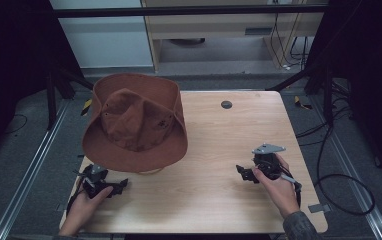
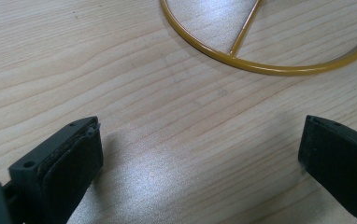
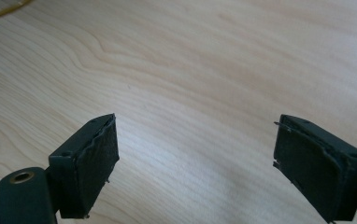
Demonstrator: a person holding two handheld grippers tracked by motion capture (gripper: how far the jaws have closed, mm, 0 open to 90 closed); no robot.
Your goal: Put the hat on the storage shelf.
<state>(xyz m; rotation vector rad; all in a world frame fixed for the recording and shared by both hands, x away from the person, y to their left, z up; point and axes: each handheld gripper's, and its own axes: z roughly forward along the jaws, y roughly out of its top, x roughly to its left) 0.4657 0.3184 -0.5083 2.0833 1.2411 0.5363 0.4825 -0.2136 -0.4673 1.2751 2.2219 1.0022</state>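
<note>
Both grippers are resting open and empty near the table's [image 1: 219, 200] front edge; the left gripper [image 1: 121, 185] is sitting nearer the hat [image 1: 136, 122], just beyond it, than the right gripper [image 1: 243, 174].

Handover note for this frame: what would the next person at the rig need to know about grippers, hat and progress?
Left gripper: jaws open, empty, low over the table at its near left, just in front of the hat.
Right gripper: jaws open, empty, near right, over bare wood.
Hat: brown, brim wide, sitting raised on a stand; the stand's yellow ring base lies on the table ahead of the left jaws.
Done: nothing gripped yet.
Left: probably reach in and take the hat; the left gripper is nearest.
</note>
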